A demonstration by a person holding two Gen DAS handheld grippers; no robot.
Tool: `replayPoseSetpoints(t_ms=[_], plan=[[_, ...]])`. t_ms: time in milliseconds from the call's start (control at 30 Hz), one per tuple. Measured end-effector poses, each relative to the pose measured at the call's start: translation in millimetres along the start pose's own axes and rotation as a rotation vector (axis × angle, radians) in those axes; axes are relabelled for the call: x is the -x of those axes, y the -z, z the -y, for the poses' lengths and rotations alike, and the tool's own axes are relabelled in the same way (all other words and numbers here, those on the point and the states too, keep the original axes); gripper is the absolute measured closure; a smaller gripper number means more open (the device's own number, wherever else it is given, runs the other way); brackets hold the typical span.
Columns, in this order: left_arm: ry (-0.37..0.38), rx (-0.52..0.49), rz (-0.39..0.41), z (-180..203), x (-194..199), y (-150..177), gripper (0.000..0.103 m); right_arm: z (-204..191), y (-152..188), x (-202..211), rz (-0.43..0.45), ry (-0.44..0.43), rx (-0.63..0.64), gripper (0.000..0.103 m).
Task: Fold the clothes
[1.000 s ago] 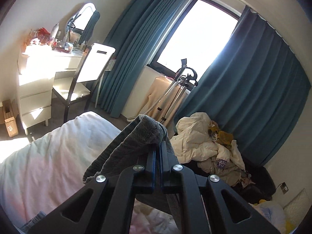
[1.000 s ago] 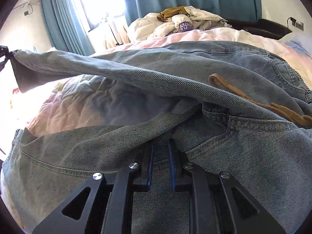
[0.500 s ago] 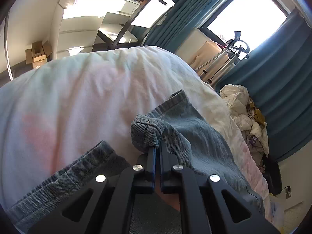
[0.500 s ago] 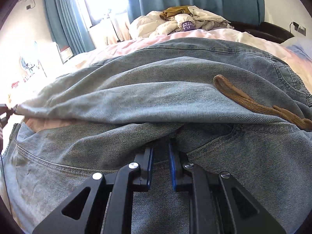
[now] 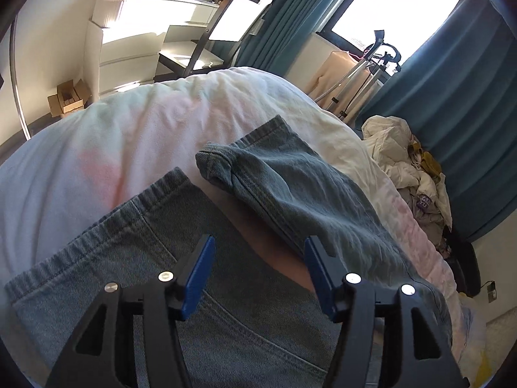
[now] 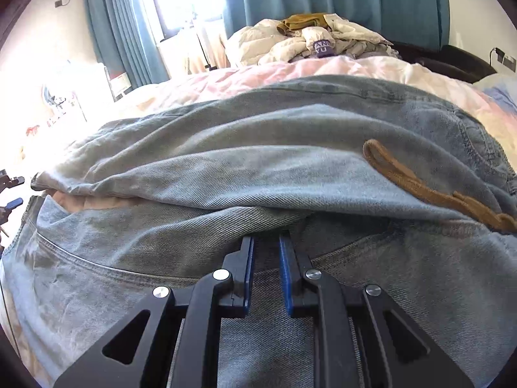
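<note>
Blue jeans (image 5: 290, 187) lie on the bed's white and pink duvet (image 5: 129, 135), one leg folded over the other so the two hems sit near each other. My left gripper (image 5: 258, 239) hovers open just above the legs, nothing between its fingers. In the right wrist view the jeans (image 6: 226, 161) fill the frame, with a brown cord (image 6: 420, 187) lying on the upper layer. My right gripper (image 6: 266, 237) is closed to a narrow gap on the denim where the upper layer folds over; its tips are tucked under that fold. The left gripper (image 6: 11, 194) shows at the far left edge.
A heap of pale clothes (image 5: 413, 168) sits beyond the bed's far side, under teal curtains (image 5: 452, 97). A white dresser (image 5: 129, 38), a chair (image 5: 226, 26) and a steamer stand (image 5: 365, 64) line the window wall. A cardboard box (image 5: 68, 97) is on the floor.
My left gripper lowered the jeans leg onto the bed, then opened and let the hem go; the leg now rests over the other. The right gripper has stayed put.
</note>
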State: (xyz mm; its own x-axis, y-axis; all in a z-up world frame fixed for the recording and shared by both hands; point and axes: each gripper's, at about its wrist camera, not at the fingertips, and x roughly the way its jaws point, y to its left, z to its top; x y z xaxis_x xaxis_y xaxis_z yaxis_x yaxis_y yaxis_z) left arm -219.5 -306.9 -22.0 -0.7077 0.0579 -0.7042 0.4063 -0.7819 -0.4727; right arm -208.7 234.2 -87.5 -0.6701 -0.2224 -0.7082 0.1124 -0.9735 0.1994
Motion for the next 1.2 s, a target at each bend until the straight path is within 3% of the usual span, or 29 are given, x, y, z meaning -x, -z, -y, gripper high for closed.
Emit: replayPoseSetpoints(t_ms=[167,233,300,433,600,867,1067,1200], plan=[[0.107,0.034,-0.079,31,-7,39,0.044,-4,-4,12,0.007,-0.048,0.027,0.087],[0.16,0.087,-0.097,41,-19,54,0.044,-7,-4,19,0.019,-0.062,0.057,0.076],[0.199,0.141,-0.127,50,-36,68,0.044,-12,-3,25,0.037,-0.067,0.092,0.072],[0.138,0.129,-0.127,66,-66,81,0.044,-34,-7,28,0.071,-0.093,0.212,0.066],[0.191,0.14,-0.146,63,-97,70,0.044,-72,-7,6,0.068,-0.09,0.444,0.063],[0.162,0.161,-0.143,75,-116,47,0.044,-107,-18,-56,0.012,-0.039,0.591,0.062],[0.064,0.085,-0.159,94,-132,41,0.044,-116,-25,-75,-0.001,-0.009,0.634,0.062],[0.018,0.032,-0.142,107,-136,37,0.044,-119,-25,-82,0.012,0.04,0.631,0.068]])
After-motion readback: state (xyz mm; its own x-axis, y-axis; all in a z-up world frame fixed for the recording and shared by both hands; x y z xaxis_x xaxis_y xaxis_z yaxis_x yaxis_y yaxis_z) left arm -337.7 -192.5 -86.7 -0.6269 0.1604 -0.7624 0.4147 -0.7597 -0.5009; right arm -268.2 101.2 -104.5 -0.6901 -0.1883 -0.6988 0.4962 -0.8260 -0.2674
